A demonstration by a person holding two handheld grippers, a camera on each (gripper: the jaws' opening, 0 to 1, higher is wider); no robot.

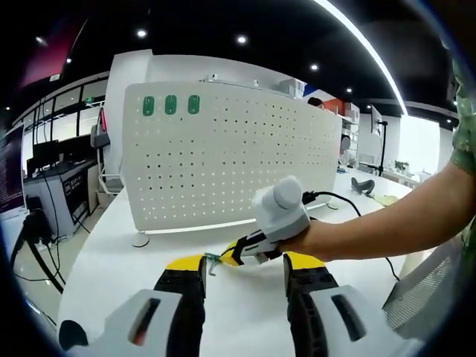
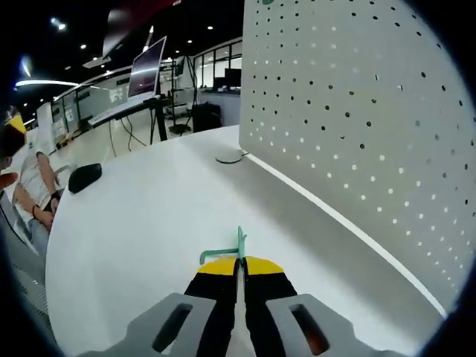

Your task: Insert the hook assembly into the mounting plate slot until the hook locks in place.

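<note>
- No text, label, brand or number can be read in the left gripper view or the right gripper view;
- a dark monitor (image 1: 10,172) at the left edge carries faint lines of writing, too small and blurred to make out

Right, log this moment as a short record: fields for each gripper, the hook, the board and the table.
right gripper: shut on the green hook, low over the white table
left gripper: open, holds nothing, pointed at the right gripper
green hook: stem pinched between the right jaws, bent end sticks out to one side
pegboard: white, upright on the table, three green pieces near one top corner
hook on board: not yet
</note>
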